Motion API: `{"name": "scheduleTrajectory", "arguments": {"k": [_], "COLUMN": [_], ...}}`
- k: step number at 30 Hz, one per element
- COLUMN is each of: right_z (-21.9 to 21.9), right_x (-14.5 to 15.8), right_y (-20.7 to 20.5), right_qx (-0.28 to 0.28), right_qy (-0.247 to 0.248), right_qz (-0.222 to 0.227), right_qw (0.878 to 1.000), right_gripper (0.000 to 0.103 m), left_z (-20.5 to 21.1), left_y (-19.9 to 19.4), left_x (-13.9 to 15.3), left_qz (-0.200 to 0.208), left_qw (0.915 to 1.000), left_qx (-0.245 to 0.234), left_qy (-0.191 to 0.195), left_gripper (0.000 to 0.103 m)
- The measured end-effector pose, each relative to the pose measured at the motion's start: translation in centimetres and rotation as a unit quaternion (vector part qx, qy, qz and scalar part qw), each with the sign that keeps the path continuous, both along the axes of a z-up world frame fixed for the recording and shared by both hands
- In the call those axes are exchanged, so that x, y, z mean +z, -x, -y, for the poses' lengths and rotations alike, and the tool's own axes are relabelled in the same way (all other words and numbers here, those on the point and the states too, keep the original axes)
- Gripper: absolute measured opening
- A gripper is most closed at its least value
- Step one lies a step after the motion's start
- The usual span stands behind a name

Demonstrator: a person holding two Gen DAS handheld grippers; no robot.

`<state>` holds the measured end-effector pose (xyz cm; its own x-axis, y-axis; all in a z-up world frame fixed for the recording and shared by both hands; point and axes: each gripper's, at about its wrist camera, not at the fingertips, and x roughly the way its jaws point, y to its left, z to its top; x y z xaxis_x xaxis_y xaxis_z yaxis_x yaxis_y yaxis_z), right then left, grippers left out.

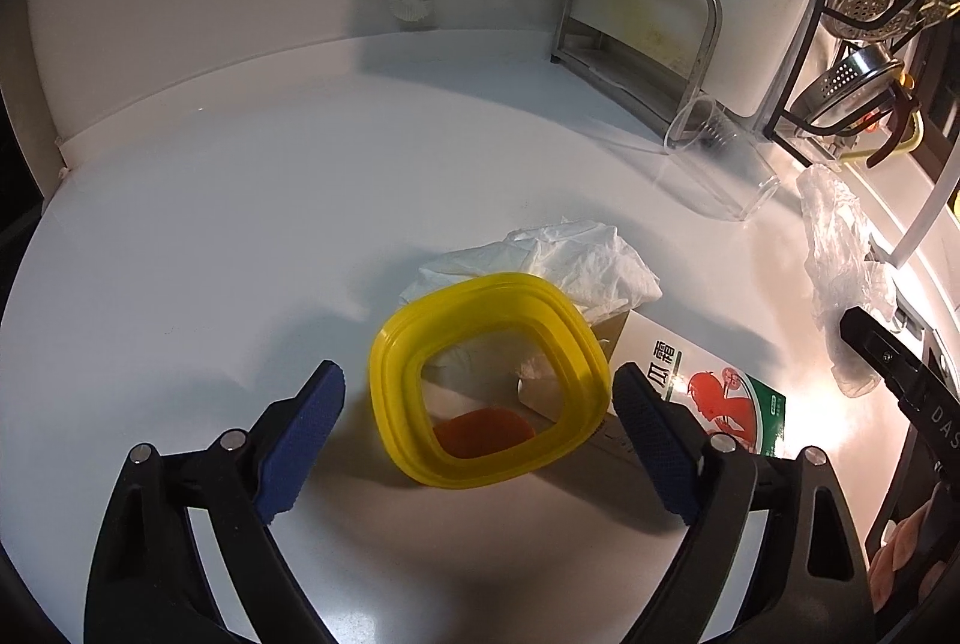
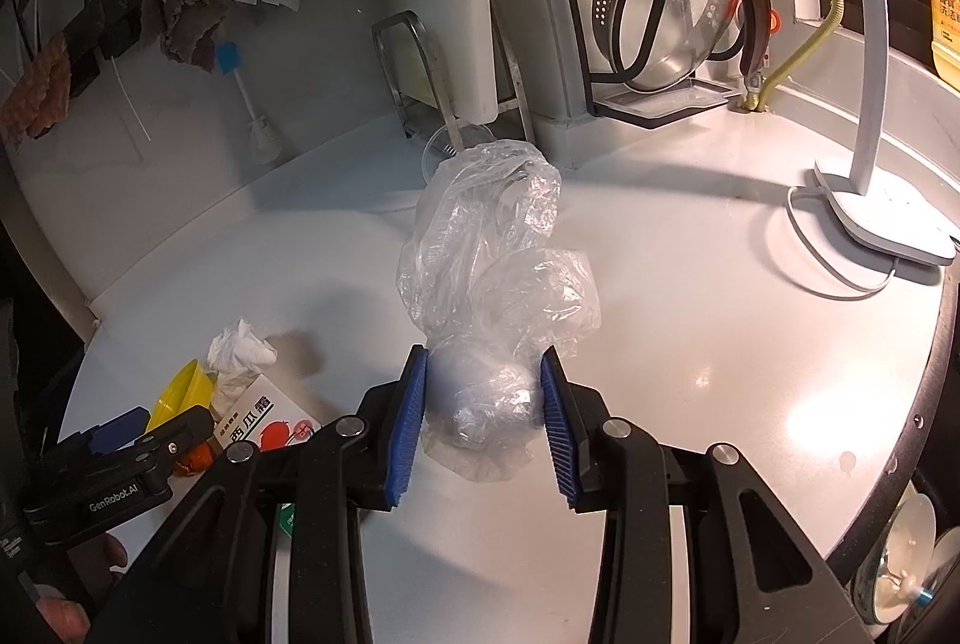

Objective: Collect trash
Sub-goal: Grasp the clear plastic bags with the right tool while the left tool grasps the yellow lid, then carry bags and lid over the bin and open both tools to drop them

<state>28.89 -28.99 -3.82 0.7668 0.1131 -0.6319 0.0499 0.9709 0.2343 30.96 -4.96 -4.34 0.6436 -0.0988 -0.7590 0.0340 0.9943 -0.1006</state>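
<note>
White counter still holds crumpled tissue, box, yellow lid ring. Right gripper clamps clear plastic bag. Left gripper gapes around the ring, not gripping. Mostly uncollected.

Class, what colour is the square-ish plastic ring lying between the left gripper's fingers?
Yellow: the ring shows best in the left wrist view.

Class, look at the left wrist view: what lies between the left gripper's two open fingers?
In the left wrist view, the yellow ring lid lies between the left gripper's fingers, untouched by the pads; an orange scrap shows through it.
</note>
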Motion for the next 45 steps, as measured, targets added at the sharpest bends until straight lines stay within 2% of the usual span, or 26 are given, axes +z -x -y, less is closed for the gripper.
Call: {"name": "scheduleTrajectory", "arguments": {"k": [2, 3, 13, 23, 31, 39, 45], "right_z": [-0.1, 0.0, -0.1, -0.8, -1.0, -1.4, -2.5], "right_x": [0.0, 0.0, 0.0, 0.1, 0.7, 1.4, 0.7], "right_y": [0.0, 0.0, 0.1, 2.6, 9.5, 17.8, 23.7], "right_qx": [0.001, 0.001, 0.003, 0.004, -0.011, -0.024, -0.031], "right_qy": [0.001, 0.001, 0.004, 0.015, 0.012, 0.011, -0.005], "right_qz": [0.000, 0.000, 0.001, 0.009, 0.028, 0.035, 0.030], "right_qw": [1.000, 1.000, 1.000, 1.000, 0.999, 0.999, 0.999], "right_gripper": [0.036, 0.036, 0.036, 0.036, 0.036, 0.036, 0.036], "left_z": [0.1, 0.1, -0.1, -0.6, -0.5, -0.5, -0.4], "left_y": [-0.1, -0.1, 1.0, 5.8, 11.4, 17.2, 20.7], "left_x": [-0.1, -0.2, 1.0, 3.3, 5.2, 6.1, 5.9], "left_qz": [-0.005, -0.005, 0.023, 0.062, 0.091, 0.096, 0.093], "left_qw": [1.0000, 0.9999, 0.9997, 0.9975, 0.9942, 0.9931, 0.9927], "left_qx": [-0.005, -0.007, -0.004, -0.011, -0.032, -0.057, -0.071], "left_qy": [0.004, 0.006, 0.000, -0.031, -0.048, -0.033, -0.026], "left_gripper": [0.073, 0.072, 0.071, 0.071, 0.071, 0.071, 0.071]}}
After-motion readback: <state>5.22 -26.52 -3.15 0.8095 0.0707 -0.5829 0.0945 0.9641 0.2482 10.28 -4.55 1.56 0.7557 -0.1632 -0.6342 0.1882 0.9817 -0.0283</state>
